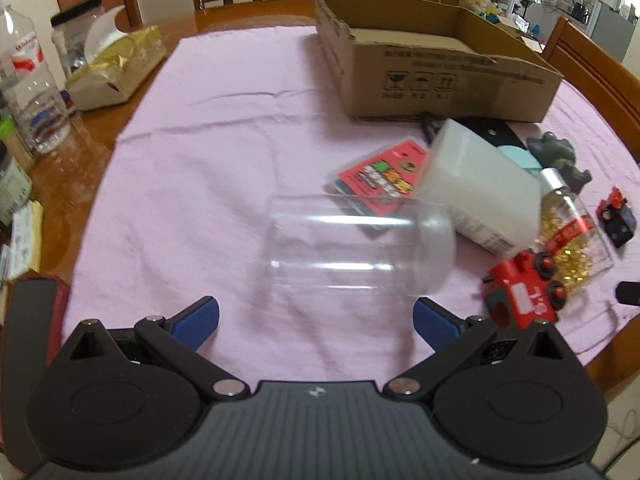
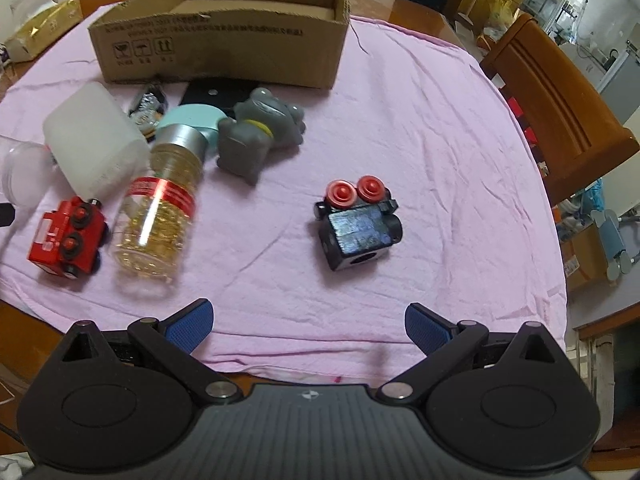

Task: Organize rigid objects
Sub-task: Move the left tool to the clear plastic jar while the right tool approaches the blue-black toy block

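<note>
A clear plastic jar (image 1: pixel 352 248) lies on its side on the pink cloth, just ahead of my open left gripper (image 1: pixel 316 320). Behind it lie a red card pack (image 1: pixel 380 178) and a white container (image 1: pixel 480 184). A red toy train (image 1: pixel 524 292), a bottle of yellow capsules (image 1: pixel 576 240) and a grey figure (image 1: pixel 556 152) sit to the right. My right gripper (image 2: pixel 309 322) is open with nothing between its fingers, short of a black toy train (image 2: pixel 360 226). The red toy train (image 2: pixel 68 238), capsule bottle (image 2: pixel 160 204), grey figure (image 2: pixel 260 136) and white container (image 2: pixel 92 144) lie to its left.
An open cardboard box (image 1: pixel 436 80) stands at the back of the cloth; the cardboard box (image 2: pixel 224 44) also shows in the right view. A tissue box (image 1: pixel 116 68) and water bottle (image 1: pixel 28 80) sit on the wooden table at left. Wooden chairs (image 2: pixel 556 120) surround the table.
</note>
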`<state>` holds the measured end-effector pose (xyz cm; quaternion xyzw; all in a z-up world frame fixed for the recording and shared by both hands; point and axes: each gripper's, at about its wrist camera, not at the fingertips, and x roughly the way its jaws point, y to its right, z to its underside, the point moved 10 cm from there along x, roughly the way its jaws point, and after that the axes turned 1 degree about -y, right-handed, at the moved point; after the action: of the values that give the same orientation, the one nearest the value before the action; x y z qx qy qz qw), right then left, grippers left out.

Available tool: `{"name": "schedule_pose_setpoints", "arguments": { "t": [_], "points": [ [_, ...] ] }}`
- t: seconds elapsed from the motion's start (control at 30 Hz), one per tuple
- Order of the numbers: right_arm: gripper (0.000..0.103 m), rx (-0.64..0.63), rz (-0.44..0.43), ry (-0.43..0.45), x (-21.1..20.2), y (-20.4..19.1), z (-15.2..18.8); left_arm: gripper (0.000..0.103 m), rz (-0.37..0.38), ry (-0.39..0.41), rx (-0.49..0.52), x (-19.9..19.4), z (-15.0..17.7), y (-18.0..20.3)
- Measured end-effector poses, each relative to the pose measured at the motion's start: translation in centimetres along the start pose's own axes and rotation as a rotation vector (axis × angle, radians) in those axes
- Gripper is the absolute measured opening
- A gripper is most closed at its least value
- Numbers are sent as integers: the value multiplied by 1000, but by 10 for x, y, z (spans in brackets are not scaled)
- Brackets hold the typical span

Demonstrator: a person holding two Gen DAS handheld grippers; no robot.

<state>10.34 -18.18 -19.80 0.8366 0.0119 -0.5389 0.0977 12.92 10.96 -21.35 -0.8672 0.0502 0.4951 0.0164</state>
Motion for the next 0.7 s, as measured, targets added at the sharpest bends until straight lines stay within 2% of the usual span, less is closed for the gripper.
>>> {"name": "schedule_pose_setpoints", "arguments": {
  "t": [0.1,0.17,0.43,0.57,0.7],
  "points": [
    [103,-16,-9,3,6,4,-3,102,2,-27,-5,4,5,8],
    [103,-29,-23,8,10,6,-6,102,-28,-34,-1,5,5,10],
    [103,-91,-134,24,26,17,-11,103,-66,-47,-74,4,2,12],
    [103,-95,-208,18,31,19,-11,103,-85,-16,-103,3,2,11],
    [103,-141,-226,41,32,18,-13,103,-96,31,-114,2,3,10]
  ]
}}
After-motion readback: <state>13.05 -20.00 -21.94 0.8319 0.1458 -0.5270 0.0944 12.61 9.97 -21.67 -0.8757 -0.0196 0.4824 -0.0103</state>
